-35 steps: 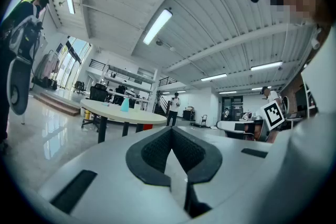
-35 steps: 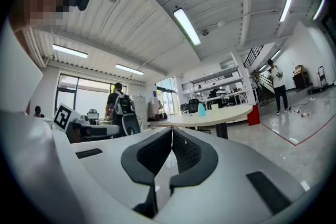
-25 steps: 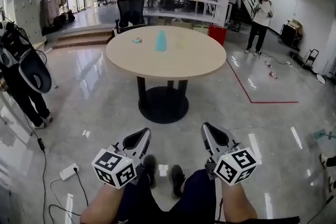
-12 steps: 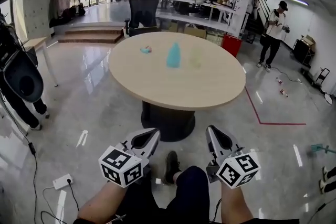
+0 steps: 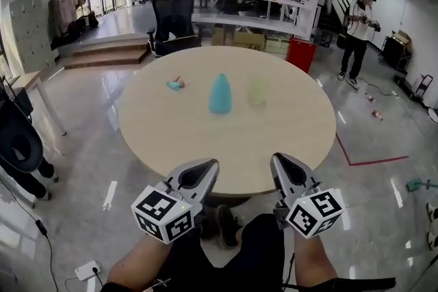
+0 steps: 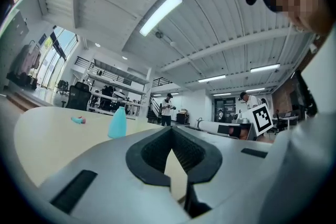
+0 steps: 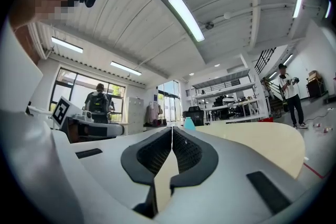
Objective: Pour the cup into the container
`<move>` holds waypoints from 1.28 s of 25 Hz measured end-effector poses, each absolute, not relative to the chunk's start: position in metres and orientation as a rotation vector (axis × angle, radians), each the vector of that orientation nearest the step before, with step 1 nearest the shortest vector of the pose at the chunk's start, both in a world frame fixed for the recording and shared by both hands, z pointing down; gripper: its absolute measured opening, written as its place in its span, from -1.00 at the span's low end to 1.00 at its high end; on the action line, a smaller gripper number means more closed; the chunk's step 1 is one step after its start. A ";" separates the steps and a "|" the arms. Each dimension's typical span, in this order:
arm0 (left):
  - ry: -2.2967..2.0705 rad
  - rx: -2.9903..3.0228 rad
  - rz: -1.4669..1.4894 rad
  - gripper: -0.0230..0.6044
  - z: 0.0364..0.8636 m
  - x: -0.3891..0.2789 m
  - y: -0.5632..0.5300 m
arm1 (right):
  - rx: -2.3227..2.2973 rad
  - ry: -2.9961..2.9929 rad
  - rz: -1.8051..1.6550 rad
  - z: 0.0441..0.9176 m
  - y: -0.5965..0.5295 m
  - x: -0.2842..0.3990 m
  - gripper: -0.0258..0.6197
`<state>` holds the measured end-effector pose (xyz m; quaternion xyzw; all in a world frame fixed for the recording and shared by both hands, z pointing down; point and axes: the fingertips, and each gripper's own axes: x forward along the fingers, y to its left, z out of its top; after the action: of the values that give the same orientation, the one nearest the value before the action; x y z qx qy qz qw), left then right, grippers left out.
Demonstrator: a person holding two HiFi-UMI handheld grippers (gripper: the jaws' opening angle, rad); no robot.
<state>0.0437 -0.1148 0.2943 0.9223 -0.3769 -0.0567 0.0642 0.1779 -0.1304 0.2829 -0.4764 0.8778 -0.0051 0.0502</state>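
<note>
A round beige table [image 5: 287, 147] stands in front of me. Near its middle stands a blue tapered vessel [image 5: 220, 94], with a pale translucent cup [image 5: 258, 90] just to its right. The left gripper view shows the blue vessel [image 6: 118, 123] far ahead; the right gripper view shows it [image 7: 189, 123] as a small shape past the jaws. My left gripper [image 5: 211, 163] and right gripper [image 5: 277, 158] hover side by side over the table's near edge, well short of both vessels. Each is shut and holds nothing, as the left gripper [image 6: 171, 129] and right gripper [image 7: 172, 128] views show.
A small teal and pink item [image 5: 176, 84] lies left of the blue vessel. Behind the table are a black office chair [image 5: 171, 10], shelving and a red bin [image 5: 301, 55]. A person [image 5: 359, 27] stands at the back right. A power strip [image 5: 89, 270] lies on the floor.
Both grippers have moved forward from over the floor to the table's near edge. The table and its vessels now look closer and larger.
</note>
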 end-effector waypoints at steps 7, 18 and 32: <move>-1.098 2.821 -0.105 -0.93 0.293 0.037 -0.215 | -1.486 2.692 -0.037 0.281 -0.238 0.160 -0.90; -1.064 2.828 -0.019 -0.93 0.306 0.038 -0.318 | -1.525 2.676 -0.066 0.283 -0.344 0.156 -0.90; -1.095 2.792 0.131 -0.93 0.337 0.005 -0.364 | -1.678 2.701 -0.060 0.308 -0.406 0.187 -0.51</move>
<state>0.0047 -0.3644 0.3368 0.9278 -0.3639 0.0435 0.0698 0.1873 -0.4065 0.3077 -0.5273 0.8492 -0.0190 -0.0195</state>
